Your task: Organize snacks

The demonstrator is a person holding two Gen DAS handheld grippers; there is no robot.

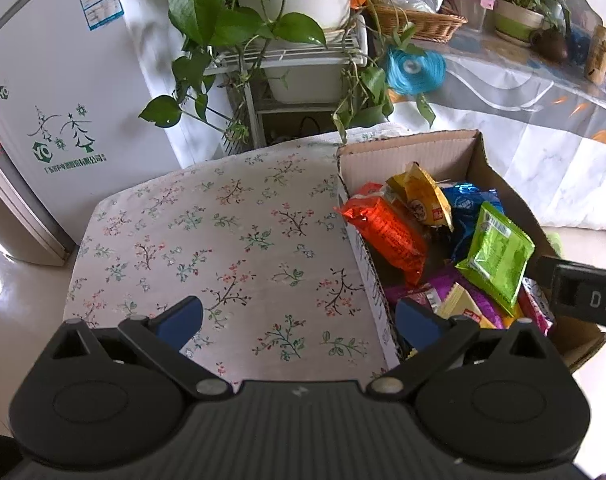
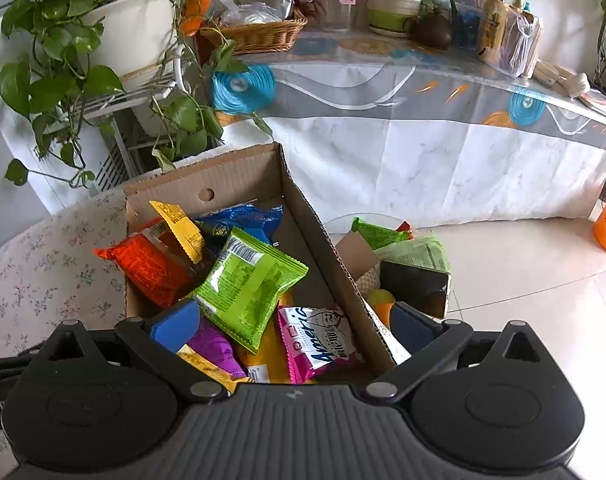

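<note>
Both claws, left [image 1: 299,318] and right [image 2: 295,326], spread wide, empty, over snack-filled cardboard box [image 2: 323,240], phone [image 2: 417,286] beside.

Pretty bright daylight in both views, soft shadows. Floor tiles [image 2: 543,280] are blown out with glare, and the clear table cover [image 2: 443,76] shines too. Heavy fisheye bending with dark corners. Foil on the snack packs [image 2: 249,280] glints. Center's sharp, edges go a bit soft.

floral cloth [image 1: 223,248] left of box [image 1: 367,276] bare, free passage. box packed with snacks [image 2: 247,284]; walls hem sides. phone [image 2: 417,286], packets crowd right.
</note>
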